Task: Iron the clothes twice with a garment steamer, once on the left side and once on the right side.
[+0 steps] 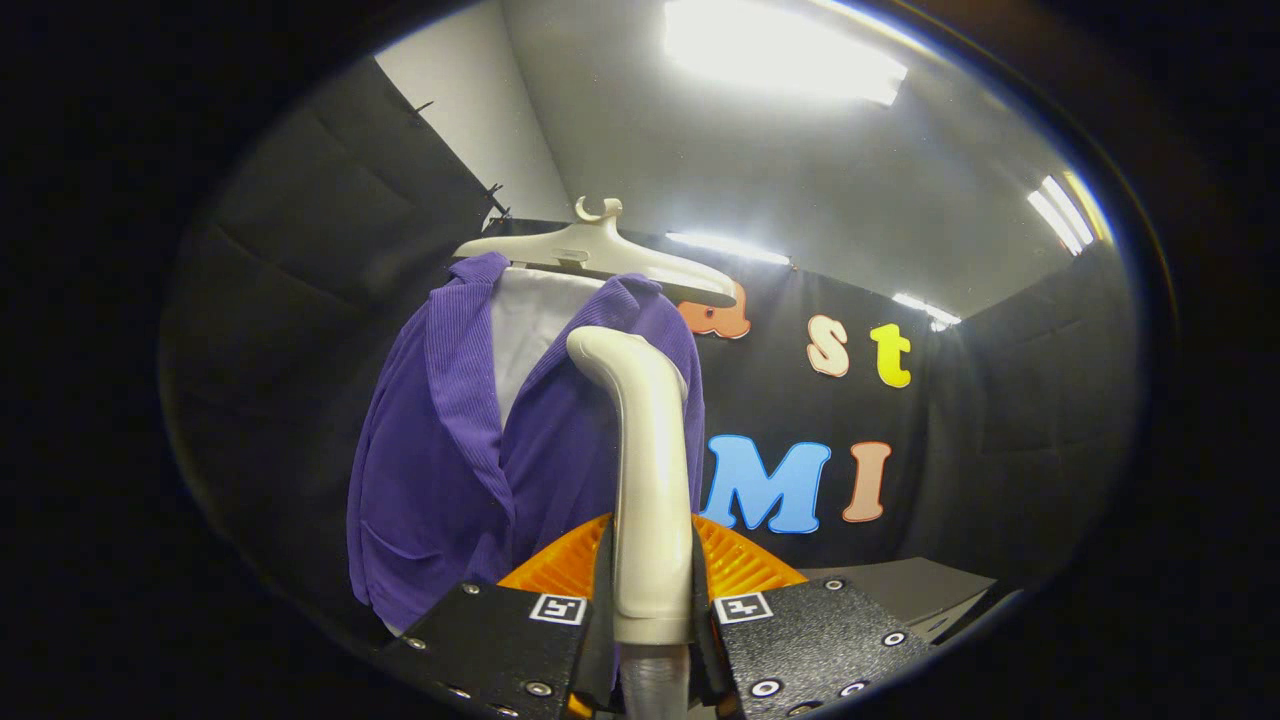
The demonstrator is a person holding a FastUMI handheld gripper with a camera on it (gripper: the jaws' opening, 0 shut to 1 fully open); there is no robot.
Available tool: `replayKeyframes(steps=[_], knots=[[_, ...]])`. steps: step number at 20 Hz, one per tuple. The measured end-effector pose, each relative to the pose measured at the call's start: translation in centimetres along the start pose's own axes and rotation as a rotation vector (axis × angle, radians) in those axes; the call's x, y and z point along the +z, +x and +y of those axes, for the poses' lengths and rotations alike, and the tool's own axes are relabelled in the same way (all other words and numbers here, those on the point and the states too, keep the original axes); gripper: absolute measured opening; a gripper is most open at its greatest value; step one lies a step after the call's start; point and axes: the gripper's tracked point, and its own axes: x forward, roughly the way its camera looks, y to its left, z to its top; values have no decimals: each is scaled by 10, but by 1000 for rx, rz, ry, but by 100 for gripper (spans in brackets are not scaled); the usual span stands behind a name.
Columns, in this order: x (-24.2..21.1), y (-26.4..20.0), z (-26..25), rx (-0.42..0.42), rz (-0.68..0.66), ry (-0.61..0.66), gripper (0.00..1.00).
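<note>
My gripper [652, 590] is shut on the cream handle of the garment steamer [645, 470], which stands upright between the fingers. The steamer's head curves away from me toward a purple corduroy jacket [450, 470]. The jacket hangs open over a white shirt [530, 320] on a cream hanger [600, 250], just beyond the fingers. The steamer head sits near the jacket's right shoulder and lapel; I cannot tell whether it touches the cloth.
Black cloth walls close in behind and on both sides of the jacket. A grey surface [900, 585] lies low to the right of the fingers. Bright ceiling lights [780, 50] shine overhead.
</note>
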Motion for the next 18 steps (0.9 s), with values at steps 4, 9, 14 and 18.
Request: replayKeyframes(steps=[4,9,14,18], knots=[[-26,-11,-1,-4,36,-30,32],[-57,-24,-1,4,86,-55,32],[-94,-41,1,6,145,-84,33],[-126,-57,7,21,195,-99,33]])
